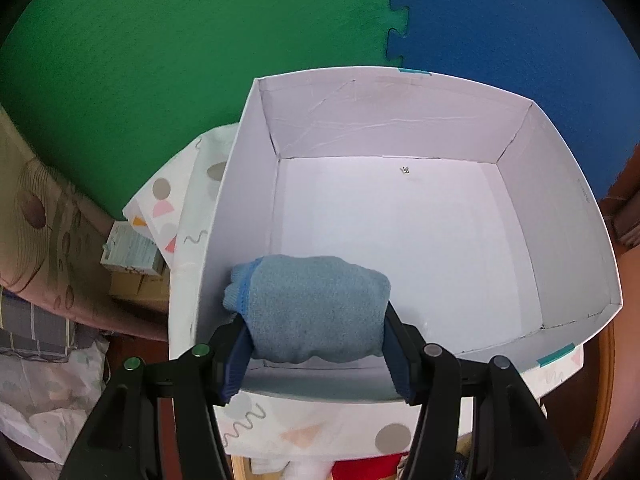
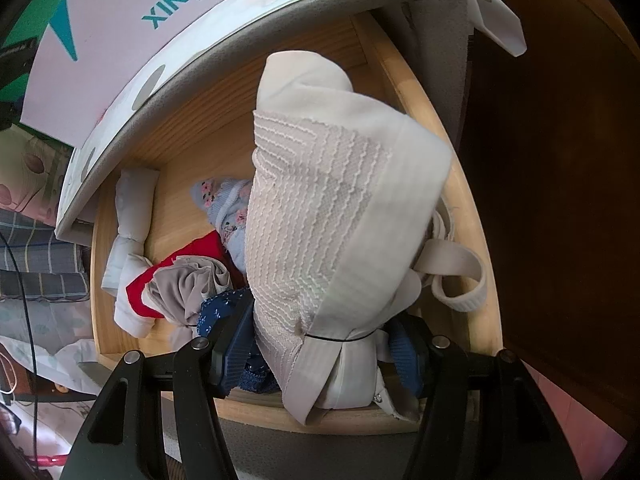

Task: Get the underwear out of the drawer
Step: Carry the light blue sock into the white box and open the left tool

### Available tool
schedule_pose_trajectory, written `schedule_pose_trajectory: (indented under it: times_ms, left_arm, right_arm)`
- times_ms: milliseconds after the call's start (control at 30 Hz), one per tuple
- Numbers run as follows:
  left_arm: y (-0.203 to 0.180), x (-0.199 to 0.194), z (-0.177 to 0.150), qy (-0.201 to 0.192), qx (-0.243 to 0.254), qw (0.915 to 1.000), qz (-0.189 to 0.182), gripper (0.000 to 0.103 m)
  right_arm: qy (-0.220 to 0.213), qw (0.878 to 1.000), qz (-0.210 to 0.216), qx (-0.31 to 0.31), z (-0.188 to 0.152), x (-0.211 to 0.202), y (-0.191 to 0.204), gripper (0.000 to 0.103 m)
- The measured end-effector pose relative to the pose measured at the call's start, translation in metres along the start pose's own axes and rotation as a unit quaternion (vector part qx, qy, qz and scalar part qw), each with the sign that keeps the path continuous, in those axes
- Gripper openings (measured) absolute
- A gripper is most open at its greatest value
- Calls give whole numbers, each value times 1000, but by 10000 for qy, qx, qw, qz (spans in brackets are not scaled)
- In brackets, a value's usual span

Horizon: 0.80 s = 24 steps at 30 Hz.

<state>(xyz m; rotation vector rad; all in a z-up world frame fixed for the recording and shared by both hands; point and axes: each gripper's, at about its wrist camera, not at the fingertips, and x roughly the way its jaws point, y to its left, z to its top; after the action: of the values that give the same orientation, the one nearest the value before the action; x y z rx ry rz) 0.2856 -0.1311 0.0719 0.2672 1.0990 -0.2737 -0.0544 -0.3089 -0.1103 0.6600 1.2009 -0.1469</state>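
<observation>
Currently left claw (image 1: 316,344) clamped on blue rolled underwear (image 1: 312,304), hanging over white box (image 1: 576,216), near-left corner. Right claw (image 2: 316,348) gripping white lace bundle (image 2: 336,216) above wooden drawer (image 2: 472,216), long axis pointing away. Left hand nearer drop.

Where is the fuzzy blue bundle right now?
In the left wrist view, the blue bundle is pinched in the left tongs, just over the near left corner of the white box.
</observation>
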Motion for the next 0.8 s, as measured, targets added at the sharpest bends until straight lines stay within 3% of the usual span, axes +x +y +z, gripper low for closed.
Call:
schedule_pose_trajectory:
  times_ms: [533,800]
  left_arm:
    - [6,-15,-19,3,-160,9997,156,61]
    - [5,-16,-15,-117,-161,9998,52,67]
  right_arm:
    - [-6,10000,-22,-3,0,0,0,58]
    - [-5,10000,-24,-9,0,0,0,58]
